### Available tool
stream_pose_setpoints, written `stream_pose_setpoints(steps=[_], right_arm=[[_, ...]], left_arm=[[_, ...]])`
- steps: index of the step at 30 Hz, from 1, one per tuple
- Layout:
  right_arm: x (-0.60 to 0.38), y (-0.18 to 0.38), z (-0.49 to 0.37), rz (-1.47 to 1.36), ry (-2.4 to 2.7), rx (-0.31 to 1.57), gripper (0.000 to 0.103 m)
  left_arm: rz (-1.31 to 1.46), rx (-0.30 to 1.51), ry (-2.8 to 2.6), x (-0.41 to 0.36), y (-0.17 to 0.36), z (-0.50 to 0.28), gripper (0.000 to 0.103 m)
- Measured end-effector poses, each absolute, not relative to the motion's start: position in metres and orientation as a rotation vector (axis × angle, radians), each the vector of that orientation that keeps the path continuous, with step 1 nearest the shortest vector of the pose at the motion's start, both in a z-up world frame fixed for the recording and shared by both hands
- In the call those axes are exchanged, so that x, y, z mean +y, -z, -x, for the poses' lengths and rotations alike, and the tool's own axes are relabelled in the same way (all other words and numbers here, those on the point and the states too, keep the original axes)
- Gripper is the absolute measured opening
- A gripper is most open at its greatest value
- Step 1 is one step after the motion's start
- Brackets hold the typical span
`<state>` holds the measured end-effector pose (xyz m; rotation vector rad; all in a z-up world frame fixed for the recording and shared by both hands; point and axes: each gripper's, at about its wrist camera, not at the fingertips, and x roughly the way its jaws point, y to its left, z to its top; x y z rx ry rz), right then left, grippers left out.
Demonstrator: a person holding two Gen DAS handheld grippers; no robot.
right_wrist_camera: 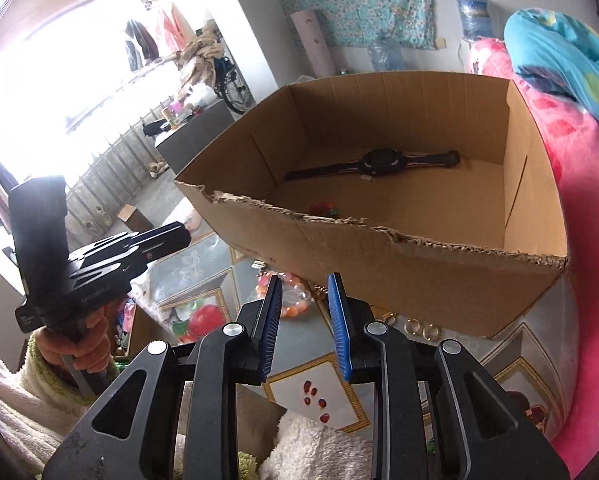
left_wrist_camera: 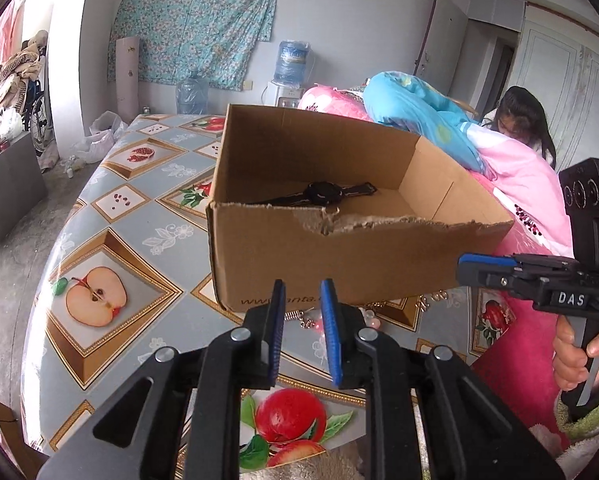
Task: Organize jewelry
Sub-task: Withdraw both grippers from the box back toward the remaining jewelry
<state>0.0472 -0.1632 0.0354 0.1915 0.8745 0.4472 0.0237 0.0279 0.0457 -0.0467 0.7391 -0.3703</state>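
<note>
Where fruit-print tablecloth [left_wrist_camera: 147, 240] meets pink blanket [left_wrist_camera: 527, 184], cardboard box [left_wrist_camera: 339, 256] sits

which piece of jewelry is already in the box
The black watch, lying flat on the box floor. The bead bracelet and gold rings lie outside on the table.

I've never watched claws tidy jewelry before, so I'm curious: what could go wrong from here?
1. The bead bracelet and gold rings lie tight against the cardboard box, so the right claw might bump the box while reaching.
2. The rings are thin and flat on the tablecloth; they could slip from the pads.
3. The left claw and the right claw work close together and could collide.
</note>
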Motion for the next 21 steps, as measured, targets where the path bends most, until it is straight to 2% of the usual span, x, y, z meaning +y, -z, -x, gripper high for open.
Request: stream_pose_setpoints(steps=[2,11,13,14,16,18,21], right_arm=[[-0.174,-0.035,-0.055,-0.262,-0.456,0.892,0.022],[-0.187,-0.030,-0.063,-0.343,-0.415,0.861,0.024],[-0.185,-0.028,-0.060,-0.331,-0.412,0.862,0.028],[-0.183,-0.027,-0.058,-0.319,-0.406,0.862,0.035],[-0.178,-0.024,-0.058,-0.310,-0.417,0.871,0.038],[-0.177,-0.020,-0.055,-0.305,-0.431,0.891,0.038],[-0.175,-0.011,-0.047,-0.287,-0.430,0.921,0.039]], left_arm=[[0.041,0.752,0.371,0.025,-0.039,-0.023,0.018],[0.039,0.800,0.430,0.009,-0.020,-0.022,0.018],[0.030,0.814,0.458,0.001,-0.016,-0.023,0.018],[0.020,0.821,0.469,-0.004,-0.013,-0.024,0.018],[-0.017,0.836,0.494,-0.016,-0.008,-0.026,0.023],[-0.066,0.838,0.510,-0.028,-0.003,-0.027,0.033],[-0.146,0.834,0.521,-0.045,0.003,-0.028,0.038]])
